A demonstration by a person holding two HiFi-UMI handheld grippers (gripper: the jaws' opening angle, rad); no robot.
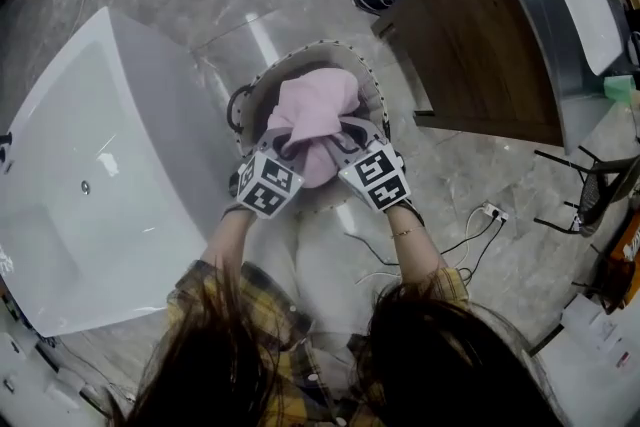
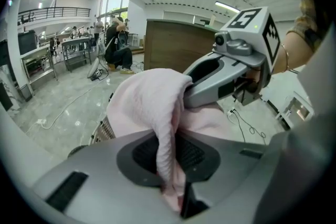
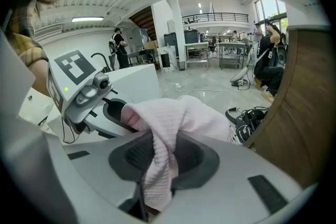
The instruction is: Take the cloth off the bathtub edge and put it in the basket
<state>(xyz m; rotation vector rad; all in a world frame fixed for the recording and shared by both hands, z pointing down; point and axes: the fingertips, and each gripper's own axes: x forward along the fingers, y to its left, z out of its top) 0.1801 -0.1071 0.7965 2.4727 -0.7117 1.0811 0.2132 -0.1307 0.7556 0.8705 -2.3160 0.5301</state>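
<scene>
At basket [image 1: 372, 75]: cloth [image 1: 315, 110]; bathtub [image 1: 100, 165] left, cabinet [image 1: 480, 45] right.

The left hand-held gripper [image 2: 176, 173] pinches a fold of pink cloth [image 2: 143, 105], which the right hand-held gripper [image 2: 190, 93] also grips.

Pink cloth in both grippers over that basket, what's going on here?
A person holds a gripper in each hand. The left gripper and the right gripper are each shut on a fold of the pink cloth. The cloth hangs bunched in the mouth of the basket on the floor beside the white bathtub. It is off the tub edge but not yet released.
</scene>
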